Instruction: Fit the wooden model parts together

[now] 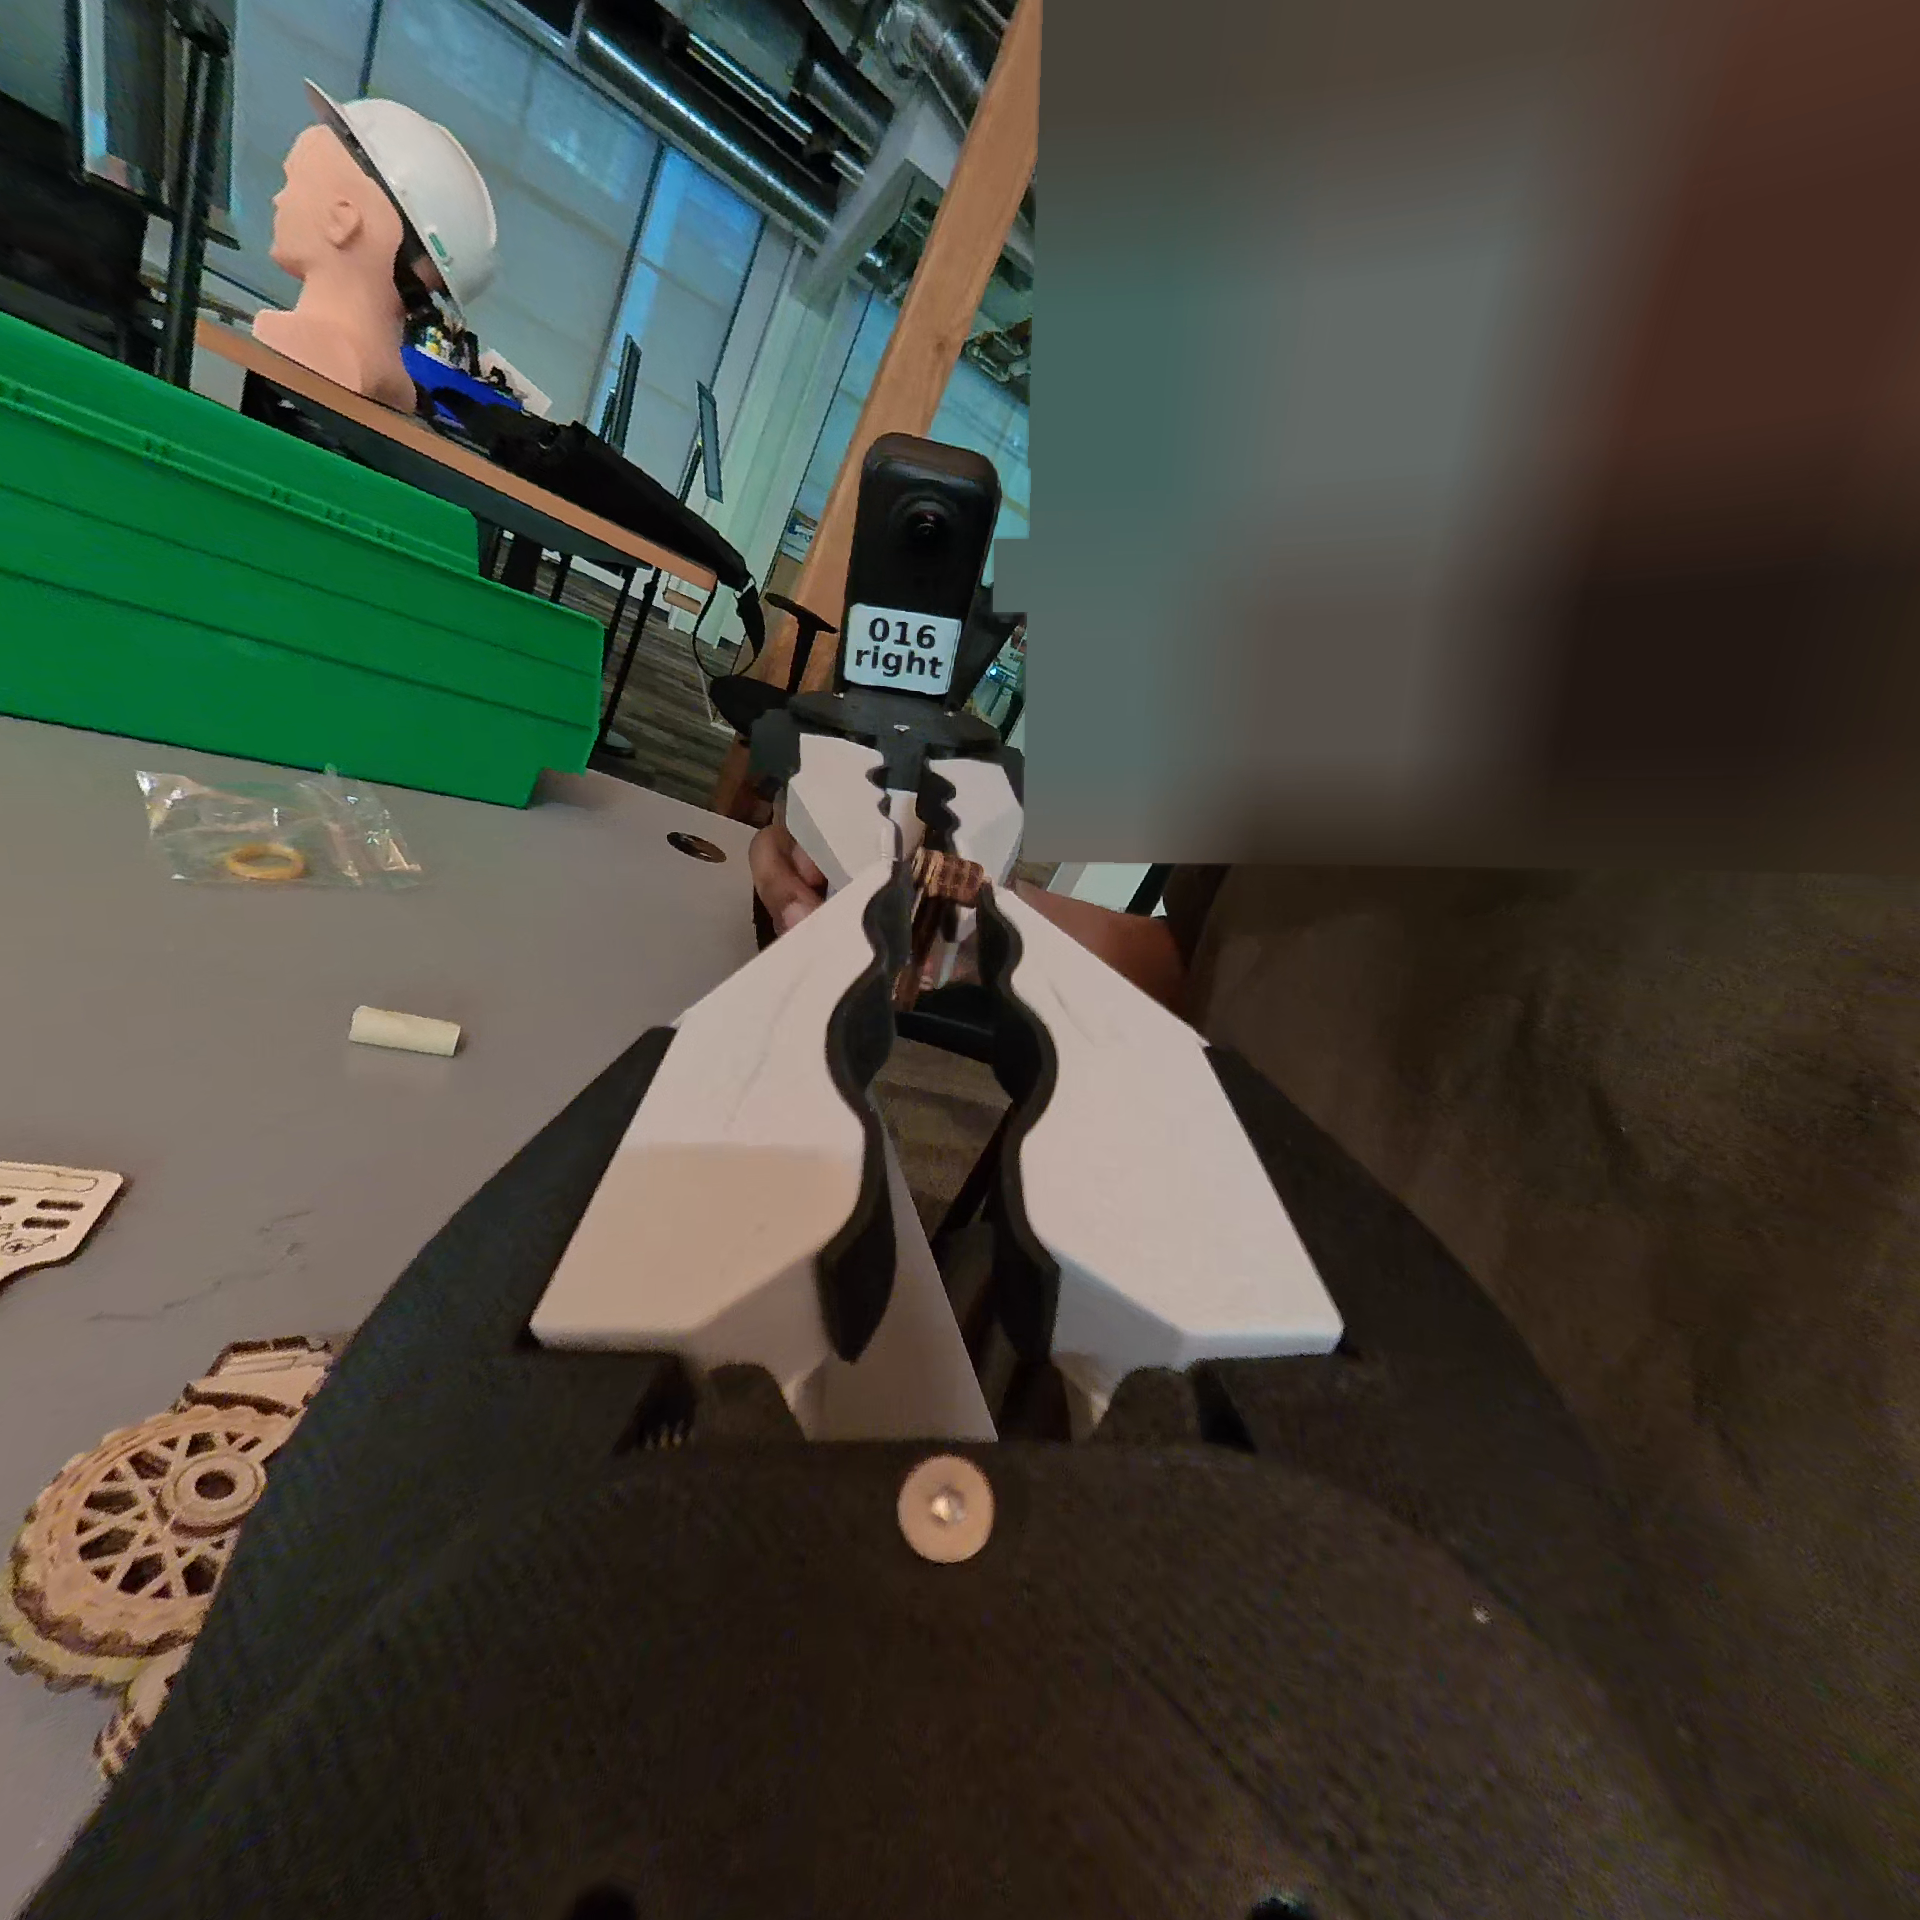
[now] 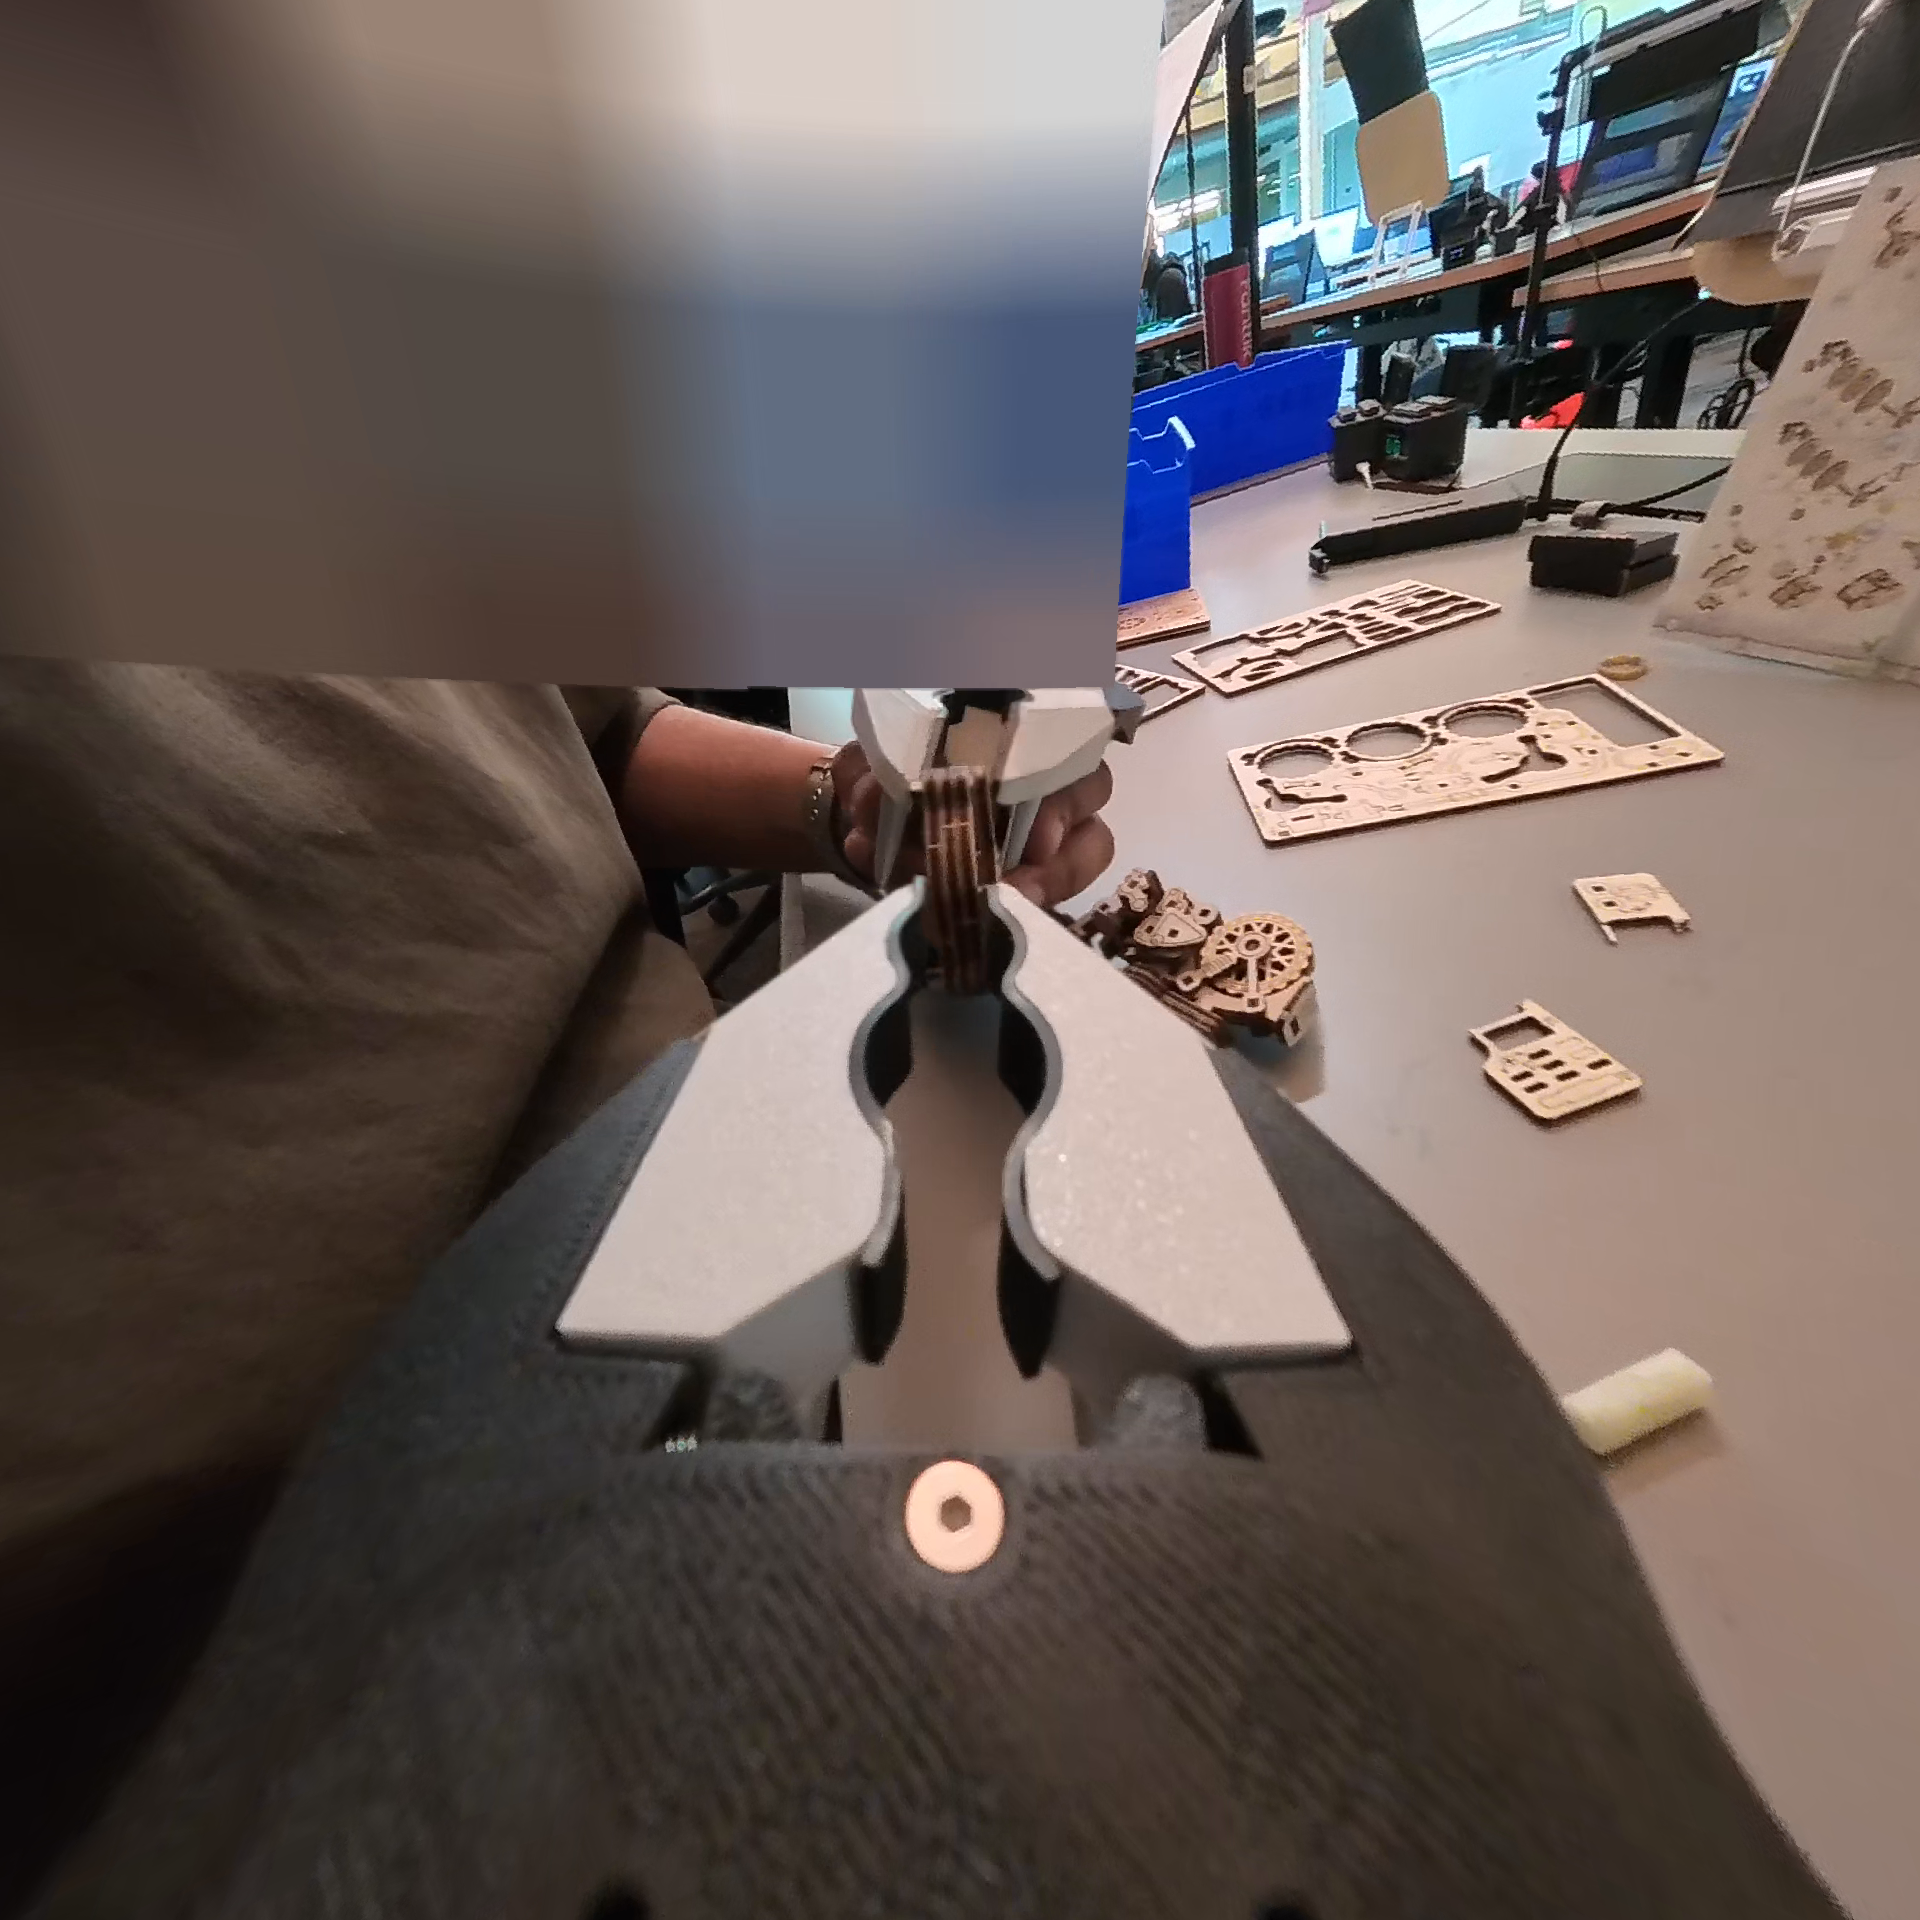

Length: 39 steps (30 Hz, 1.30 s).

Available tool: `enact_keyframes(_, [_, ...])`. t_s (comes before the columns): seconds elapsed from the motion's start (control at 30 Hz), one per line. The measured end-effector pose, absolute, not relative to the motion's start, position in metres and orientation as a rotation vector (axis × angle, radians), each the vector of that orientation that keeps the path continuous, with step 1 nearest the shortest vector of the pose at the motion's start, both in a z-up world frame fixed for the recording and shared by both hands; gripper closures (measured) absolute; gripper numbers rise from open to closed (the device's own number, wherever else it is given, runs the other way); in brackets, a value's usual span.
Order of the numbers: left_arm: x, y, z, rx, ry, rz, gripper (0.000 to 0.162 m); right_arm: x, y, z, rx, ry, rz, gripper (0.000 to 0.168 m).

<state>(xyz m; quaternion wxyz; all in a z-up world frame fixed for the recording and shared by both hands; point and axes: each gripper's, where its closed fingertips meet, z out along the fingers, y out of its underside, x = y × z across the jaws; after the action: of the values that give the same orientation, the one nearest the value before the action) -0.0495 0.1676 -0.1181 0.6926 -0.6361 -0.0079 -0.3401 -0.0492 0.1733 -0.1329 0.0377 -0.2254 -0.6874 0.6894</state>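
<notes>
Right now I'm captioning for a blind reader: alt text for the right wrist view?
The right gripper pinches a layered wooden part, with the left gripper gripping its far end. Beyond, on the grey table, lie a half-built wooden model and punched-out wooden sheets.

Left wrist view: looks along its fingers, low over grey table (image 1: 260, 1039), facing right gripper (image 1: 902, 831) close ahead. Right wrist view: opposite direction, facing left gripper (image 2: 940, 831). Shared: layered wooden part (image 2: 958, 883) between tips, probably the same piece.
</notes>
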Motion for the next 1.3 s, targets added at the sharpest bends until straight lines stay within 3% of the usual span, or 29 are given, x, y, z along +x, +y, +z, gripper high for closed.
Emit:
enact_keyframes(0.3, [-0.072, 0.175, -0.128, -1.482, -0.144, -0.634, 0.130, -0.080, 0.202, -0.153, -1.208, -2.021, 2.118, 0.161])
enact_keyframes(0.73, [-0.091, 0.174, -0.128, -1.458, -0.279, -0.596, 0.125, -0.104, 0.218, -0.209, -1.882, -1.980, 1.976, 0.161])
enact_keyframes(1.03, [-0.092, 0.165, -0.128, -1.452, -0.306, -0.564, 0.125, -0.109, 0.204, -0.232, -1.993, -2.141, 1.828, 0.160])
enact_keyframes(1.3, [-0.097, 0.161, -0.127, -1.440, -0.320, -0.568, 0.126, -0.112, 0.204, -0.231, -1.991, -2.129, 1.841, 0.142])
